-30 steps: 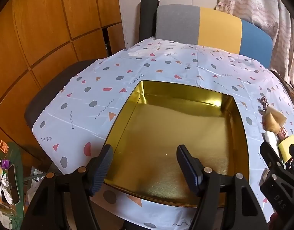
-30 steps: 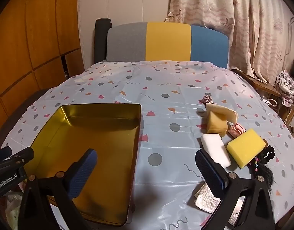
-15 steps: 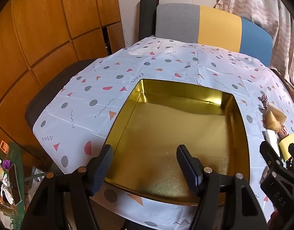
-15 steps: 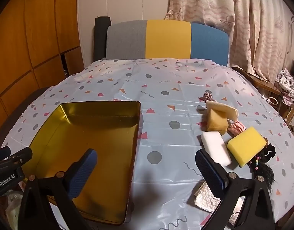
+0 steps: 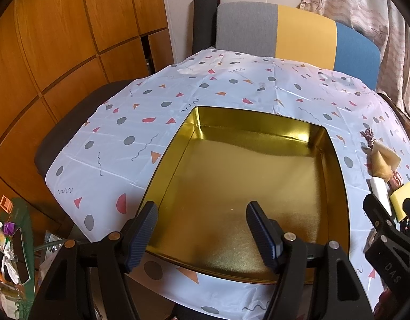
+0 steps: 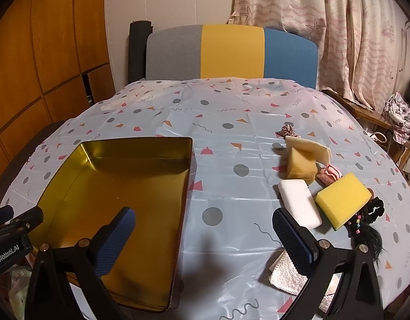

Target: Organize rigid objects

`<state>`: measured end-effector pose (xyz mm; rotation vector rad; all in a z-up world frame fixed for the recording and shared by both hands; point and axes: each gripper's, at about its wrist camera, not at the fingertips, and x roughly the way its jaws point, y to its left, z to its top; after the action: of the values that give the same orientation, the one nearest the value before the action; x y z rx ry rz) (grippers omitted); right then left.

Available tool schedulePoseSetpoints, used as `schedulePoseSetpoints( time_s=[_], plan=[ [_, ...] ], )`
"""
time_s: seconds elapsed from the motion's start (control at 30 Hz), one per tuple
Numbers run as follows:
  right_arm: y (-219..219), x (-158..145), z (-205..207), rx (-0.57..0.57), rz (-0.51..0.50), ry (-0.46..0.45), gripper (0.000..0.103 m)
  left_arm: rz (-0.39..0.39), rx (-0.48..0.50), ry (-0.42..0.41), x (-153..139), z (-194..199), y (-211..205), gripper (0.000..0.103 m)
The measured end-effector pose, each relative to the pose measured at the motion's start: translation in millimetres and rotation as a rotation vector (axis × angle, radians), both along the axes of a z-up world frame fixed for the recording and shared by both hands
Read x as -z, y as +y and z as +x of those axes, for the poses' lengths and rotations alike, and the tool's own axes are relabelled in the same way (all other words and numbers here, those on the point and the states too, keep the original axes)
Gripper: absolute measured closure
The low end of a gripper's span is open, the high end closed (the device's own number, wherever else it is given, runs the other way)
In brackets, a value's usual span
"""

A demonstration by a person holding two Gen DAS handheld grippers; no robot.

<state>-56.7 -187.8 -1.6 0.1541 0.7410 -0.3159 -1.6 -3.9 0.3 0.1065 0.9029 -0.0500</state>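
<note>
An empty gold tin tray (image 5: 335, 160) lies on the patterned tablecloth; it also shows in the right wrist view (image 6: 141, 143). My left gripper (image 5: 202, 233) is open and empty over the tray's near edge. My right gripper (image 6: 202, 236) is open and empty above the cloth between the tray and a cluster of items. The cluster holds a white block (image 6: 299, 203), a yellow sponge (image 6: 343, 199), a tan sponge with a cream pad (image 6: 302, 164), a pink scrunchie (image 6: 330, 174), black hair ties (image 6: 367, 224) and a silvery cloth (image 6: 285, 276).
A grey, yellow and blue chair back (image 6: 231, 53) stands behind the table. Wooden panels (image 5: 58, 53) are on the left, curtains (image 6: 338, 40) on the right. Clutter lies on the floor at lower left (image 5: 7, 240). Another scrunchie (image 6: 287, 130) lies further back.
Both views have pulled back and risen slightly; the tray and items sit a little lower in the frames. Nothing on the table has moved.
</note>
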Motion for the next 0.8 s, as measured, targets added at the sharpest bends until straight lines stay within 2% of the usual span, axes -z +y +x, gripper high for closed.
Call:
schedulePoseSetpoints(
  time_s=[0.8],
  plan=[
    [0.7,5.0,1.5,-0.012,0.019,0.010,0.000,0.014,0.001,0.006,4.2,-1.8,-3.2,0.033]
  ],
)
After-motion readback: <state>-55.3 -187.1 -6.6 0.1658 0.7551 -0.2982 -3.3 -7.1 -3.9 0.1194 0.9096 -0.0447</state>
